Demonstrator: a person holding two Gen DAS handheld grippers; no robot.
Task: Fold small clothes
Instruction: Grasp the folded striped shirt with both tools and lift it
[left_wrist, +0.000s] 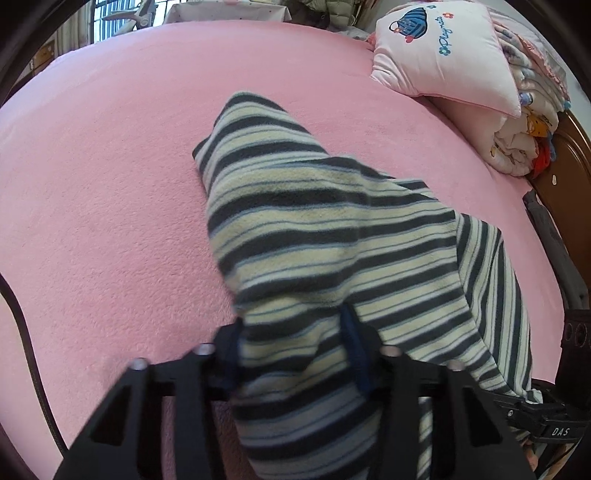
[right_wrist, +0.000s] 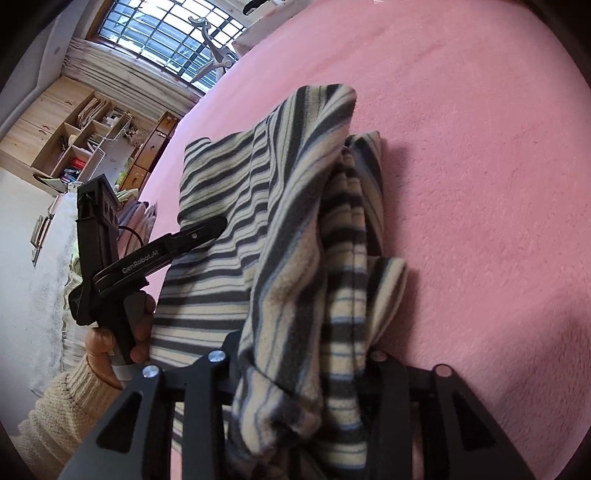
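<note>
A fleece garment (left_wrist: 314, 229) with dark grey, cream and pale blue stripes lies partly on the pink bed sheet (left_wrist: 110, 184), its near end lifted. My left gripper (left_wrist: 295, 354) is shut on one bunched edge of it. In the right wrist view the same garment (right_wrist: 288, 221) hangs in folds, and my right gripper (right_wrist: 303, 369) is shut on another bunched part. A hand (right_wrist: 103, 339) in a cream knitted sleeve (right_wrist: 62, 406) holds the left gripper's handle (right_wrist: 110, 266) at the left, its fingertip on the cloth.
A pink printed pillow (left_wrist: 443, 55) and folded quilts (left_wrist: 524, 122) lie against the wooden headboard (left_wrist: 569, 155) at the far right. Wooden shelves (right_wrist: 85, 136) and a barred window (right_wrist: 166, 37) stand beyond the bed's far edge.
</note>
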